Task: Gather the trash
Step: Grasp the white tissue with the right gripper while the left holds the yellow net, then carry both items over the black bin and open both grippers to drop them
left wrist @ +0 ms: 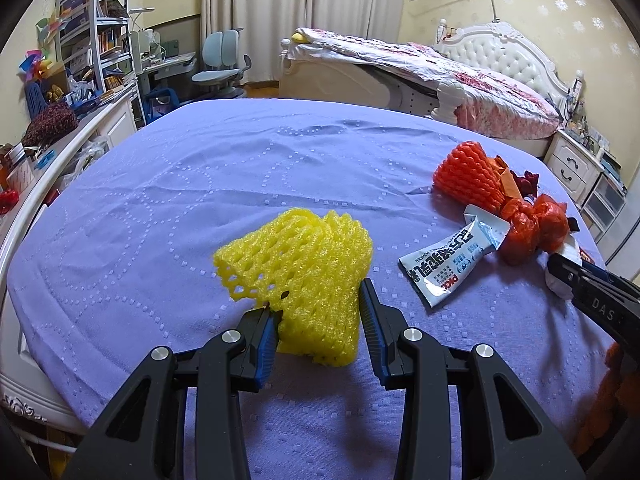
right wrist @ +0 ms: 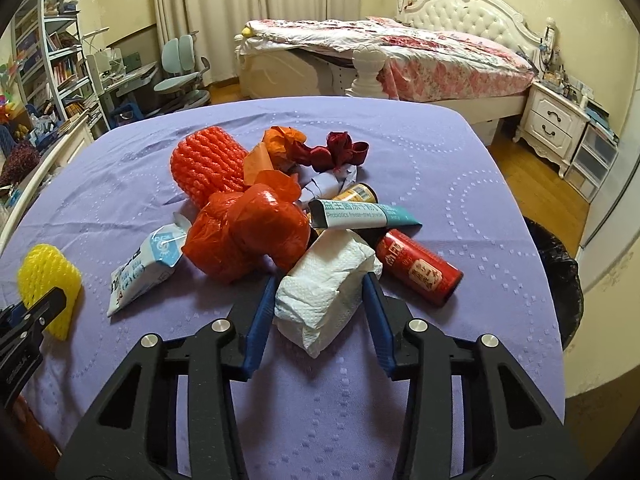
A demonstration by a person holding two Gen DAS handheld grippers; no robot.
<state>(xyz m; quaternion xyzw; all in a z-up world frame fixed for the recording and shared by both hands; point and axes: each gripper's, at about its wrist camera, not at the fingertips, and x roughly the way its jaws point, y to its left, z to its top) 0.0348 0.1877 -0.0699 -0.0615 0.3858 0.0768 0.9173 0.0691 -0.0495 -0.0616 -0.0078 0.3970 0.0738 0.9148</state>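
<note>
Trash sits in two groups on the purple-clothed desk (right wrist: 460, 184): a loose heap toward my right side, and one yellow foam fruit net (left wrist: 296, 276) lying alone to the left of it.

My left claw (left wrist: 320, 312) straddles that yellow net. Its left pad touches the foam and the right one stands just beside it, so I judge it spread around the net and not yet squeezing. The net is soft and springy, so I would take it across its narrow base, where the mesh bunches and will not slip out.

My right claw (right wrist: 320, 304) has a folded white paper towel (right wrist: 328, 292) between its jaws. Both pads sit at the wad's edges, but the paper shows no crushing, so I read this claw too as released around it, not clenched. The towel lies at the near edge of the heap, which makes it the easy first pick: nothing rests on it.

Behind it are a knotted red plastic bag (right wrist: 248, 232), an orange foam net (right wrist: 208, 164), a white milk-powder sachet (right wrist: 148, 264), a teal probiotics stick pack (right wrist: 360, 212), a small red can (right wrist: 420, 268) on its side, and some dark red scraps (right wrist: 340, 150).

A black-lined bin (right wrist: 560, 276) stands off the desk's right edge, near my right claw. That is likely why the heap has been gathered on that side, and why the lone yellow net falls to the left claw.
</note>
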